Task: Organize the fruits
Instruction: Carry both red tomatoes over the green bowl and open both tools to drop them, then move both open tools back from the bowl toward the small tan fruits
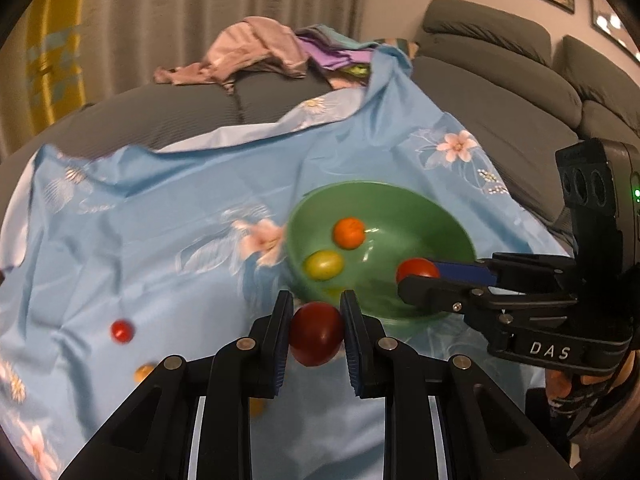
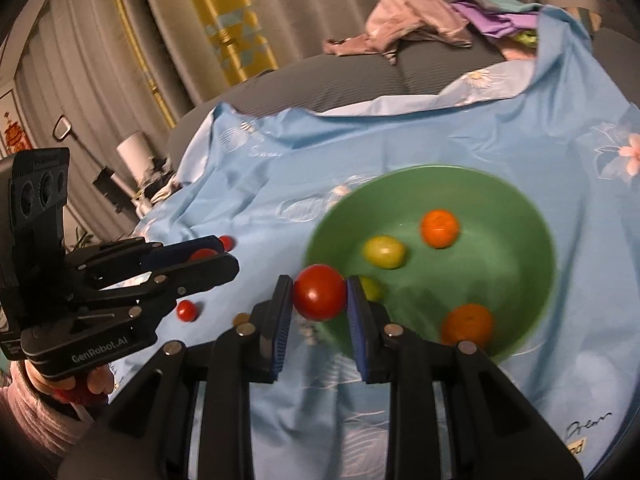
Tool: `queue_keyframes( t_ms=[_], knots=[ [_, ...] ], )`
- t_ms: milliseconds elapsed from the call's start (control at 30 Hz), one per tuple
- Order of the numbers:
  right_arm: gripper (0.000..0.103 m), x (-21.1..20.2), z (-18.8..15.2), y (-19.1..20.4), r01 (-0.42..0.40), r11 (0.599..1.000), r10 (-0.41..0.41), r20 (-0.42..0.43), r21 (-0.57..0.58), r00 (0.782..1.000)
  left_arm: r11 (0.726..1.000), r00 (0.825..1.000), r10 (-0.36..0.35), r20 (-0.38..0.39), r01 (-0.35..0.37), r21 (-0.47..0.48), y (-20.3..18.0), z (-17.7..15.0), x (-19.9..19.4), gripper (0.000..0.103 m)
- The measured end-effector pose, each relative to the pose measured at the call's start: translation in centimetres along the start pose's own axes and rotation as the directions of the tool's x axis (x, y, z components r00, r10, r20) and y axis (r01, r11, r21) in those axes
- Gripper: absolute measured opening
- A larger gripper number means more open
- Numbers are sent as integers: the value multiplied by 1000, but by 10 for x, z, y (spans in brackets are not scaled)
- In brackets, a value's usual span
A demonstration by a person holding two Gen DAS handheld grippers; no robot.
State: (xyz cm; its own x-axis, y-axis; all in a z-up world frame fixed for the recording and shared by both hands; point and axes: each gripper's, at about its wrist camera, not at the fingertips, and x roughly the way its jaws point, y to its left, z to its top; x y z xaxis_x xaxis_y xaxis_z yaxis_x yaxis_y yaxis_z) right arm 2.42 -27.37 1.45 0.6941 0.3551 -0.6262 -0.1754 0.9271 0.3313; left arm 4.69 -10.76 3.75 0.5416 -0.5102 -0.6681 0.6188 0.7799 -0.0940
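A green bowl [image 1: 400,208] [image 2: 520,208] sits on a light blue flowered cloth [image 1: 160,200] [image 2: 400,140]. It holds an orange fruit [image 1: 349,233] [image 2: 439,228], a yellow-green fruit [image 1: 323,265] [image 2: 383,252] and more. My left gripper [image 1: 316,334] is shut on a dark red tomato [image 1: 316,334], just short of the bowl's near rim; it also shows in the right wrist view [image 2: 208,258]. My right gripper [image 2: 319,298] is shut on a red tomato [image 2: 319,298] over the bowl's rim; it also shows in the left wrist view [image 1: 416,274].
Loose small fruits lie on the cloth: a red one [image 1: 122,331] [image 2: 187,311] and an orange one [image 1: 144,372]. The cloth covers a grey sofa [image 1: 500,92]. A pile of clothes [image 1: 260,52] [image 2: 420,24] lies behind. Curtains hang at the back.
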Motion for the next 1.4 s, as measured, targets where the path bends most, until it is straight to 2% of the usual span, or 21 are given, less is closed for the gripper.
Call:
queue_keyframes(
  t_ms=[200,300,567,600,633,667,700,733,800,867,1033,1167,1400],
  knots=[
    [28,-2,0,-28,55,998,-56,13,43,998,998,999,-35,-6,36,48,-21,20,29,24],
    [28,1,0,-35,130,991,-131,13,32,991,997,999,-45,-28,46,63,-27,24,46,24],
    [30,9,-4,-46,220,976,-219,-15,10,976,996,994,-33,-108,41,74,-36,17,81,24],
    [32,9,-4,-46,228,974,-228,-16,9,974,997,993,-31,-111,40,73,-37,16,82,24],
    [40,8,-3,-47,230,973,-230,-13,12,973,997,993,-28,-119,37,73,-37,15,83,24],
    [44,7,-4,-47,233,972,-233,-11,18,972,997,992,-23,-128,33,74,-38,14,84,29],
    [49,6,-4,-48,239,971,-239,-8,24,971,997,991,-11,-133,21,74,-38,13,84,36],
    [50,4,-5,-49,246,969,-246,-7,27,969,997,991,-2,-131,12,72,-37,12,83,40],
    [51,1,-5,-50,246,969,-246,-6,34,969,999,992,4,-125,3,51,-34,12,79,57],
    [52,-3,-7,-50,248,968,-248,-2,39,969,1000,994,-9,-108,11,18,-29,12,70,63],
    [55,-17,-10,-40,214,976,-215,20,50,976,1000,997,7,-79,-9,-24,-22,6,41,63],
    [58,-24,-16,-28,187,981,-189,37,54,981,996,997,11,-73,-17,-88,-6,-14,15,63],
    [58,-27,-26,-5,141,990,-142,14,27,990,977,984,79,-162,-108,-182,25,-76,-13,63]
  ],
)
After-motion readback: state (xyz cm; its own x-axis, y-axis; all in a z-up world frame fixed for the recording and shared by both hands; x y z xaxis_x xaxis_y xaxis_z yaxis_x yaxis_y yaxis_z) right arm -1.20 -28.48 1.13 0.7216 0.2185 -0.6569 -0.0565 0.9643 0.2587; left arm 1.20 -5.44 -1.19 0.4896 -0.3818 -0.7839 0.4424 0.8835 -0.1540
